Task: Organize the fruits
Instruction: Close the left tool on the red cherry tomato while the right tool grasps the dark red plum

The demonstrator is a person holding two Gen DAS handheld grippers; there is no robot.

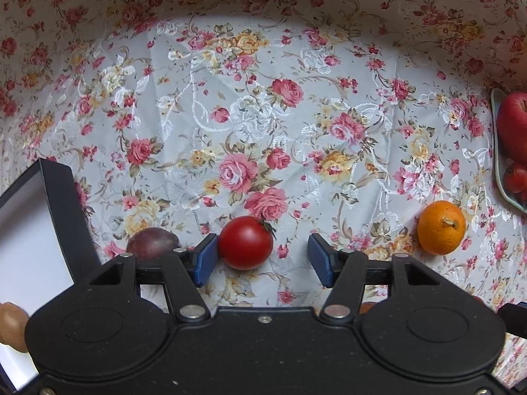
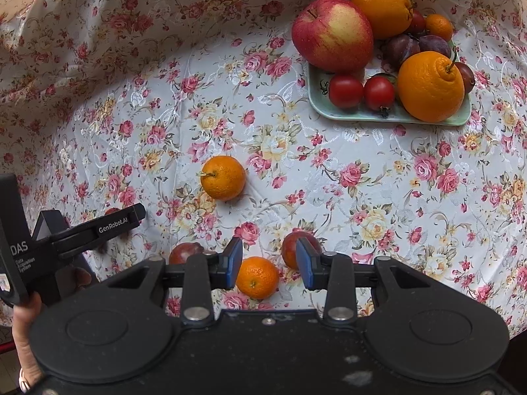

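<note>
The left gripper (image 1: 262, 256) was seen pointing down with its blue-padded jaws spread wide; a small round red tomato (image 1: 245, 242) lay between them on the floral tablecloth (image 1: 296, 115), close against the left pad, clear of the right one. A dark purple plum (image 1: 152, 243) lay just beside the left finger, and a small orange mandarin with a stalk (image 1: 441, 227) lay near the right finger.

The right gripper (image 2: 269, 265) was held with its jaws partly apart over a small stalkless mandarin (image 2: 257, 277), whether touched could not be told. A reddish plum (image 2: 298, 248) lay just behind the right pad.

A pale green rectangular plate (image 2: 388, 117) near the cloth's far right corner was loaded with a red-yellow apple (image 2: 332, 34), large oranges, tomatoes and plums.
</note>
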